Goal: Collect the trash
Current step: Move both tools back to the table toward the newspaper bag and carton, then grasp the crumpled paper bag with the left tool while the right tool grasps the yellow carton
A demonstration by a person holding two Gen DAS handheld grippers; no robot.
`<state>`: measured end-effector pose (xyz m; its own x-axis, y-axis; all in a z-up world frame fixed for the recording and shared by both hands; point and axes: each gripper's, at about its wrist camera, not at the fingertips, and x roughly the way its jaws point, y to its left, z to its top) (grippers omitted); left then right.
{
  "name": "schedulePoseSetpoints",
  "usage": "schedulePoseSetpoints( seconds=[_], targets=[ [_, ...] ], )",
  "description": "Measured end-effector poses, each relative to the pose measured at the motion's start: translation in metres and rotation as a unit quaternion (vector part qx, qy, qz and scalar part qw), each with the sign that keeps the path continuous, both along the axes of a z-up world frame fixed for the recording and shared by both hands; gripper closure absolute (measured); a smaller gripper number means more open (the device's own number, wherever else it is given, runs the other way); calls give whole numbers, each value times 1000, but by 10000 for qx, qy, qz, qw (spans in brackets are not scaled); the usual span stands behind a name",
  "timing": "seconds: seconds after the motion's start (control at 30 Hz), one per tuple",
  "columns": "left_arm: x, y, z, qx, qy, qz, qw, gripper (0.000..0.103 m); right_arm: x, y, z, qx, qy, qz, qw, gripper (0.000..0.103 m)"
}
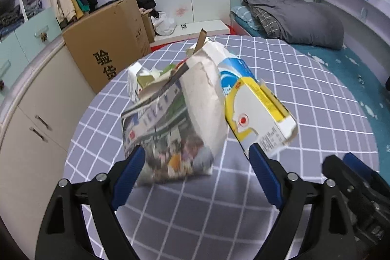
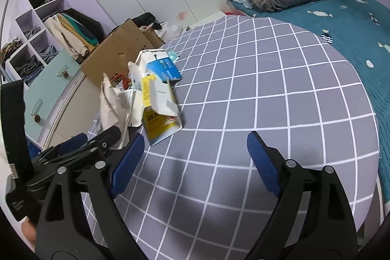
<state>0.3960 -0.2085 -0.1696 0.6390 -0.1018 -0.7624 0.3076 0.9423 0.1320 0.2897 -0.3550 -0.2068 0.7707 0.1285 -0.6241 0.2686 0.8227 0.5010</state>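
Observation:
A heap of torn paper trash lies on the grey checked table (image 1: 304, 79). It holds a crumpled printed paper bag (image 1: 168, 133), a blue and white carton (image 1: 234, 74) and a yellow and white carton (image 1: 258, 113). My left gripper (image 1: 195, 152) is open, its fingers on either side of the bag's near end, not closed on it. My right gripper (image 2: 195, 140) is open and empty over bare tablecloth (image 2: 268, 89), with the heap (image 2: 156, 94) just left of its left finger. The left gripper's body (image 2: 73, 150) shows at the left of the right wrist view.
A large cardboard box (image 1: 109, 45) stands past the table's left edge beside white cupboards (image 1: 31, 113) and open shelves of clothes. A bed with a teal cover (image 1: 353, 70) and a grey duvet (image 1: 292, 16) borders the table's far right side.

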Motion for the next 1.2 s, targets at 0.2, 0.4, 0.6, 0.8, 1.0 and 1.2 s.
schedulePoseSetpoints(
  seconds=[0.2,0.4,0.6,0.8,1.0,1.2],
  targets=[
    [11,3,3,14,-77,33,10000,50,19,3,2,97,-25,242,9997,17],
    [10,23,14,-401,-49,47,9992,80,47,15,3,113,31,470,9988,15],
    [0,59,41,-893,-305,305,9951,85,78,27,-3,-7,218,651,9976,15],
    [-7,87,57,-1078,-449,582,9914,86,95,37,-6,-151,405,859,9954,57],
    [-14,111,65,-1225,-522,784,9880,86,77,37,4,-324,270,618,9972,59],
    [-28,137,75,-1393,-619,940,9838,86,48,49,37,-423,-148,559,9974,59]
  ],
)
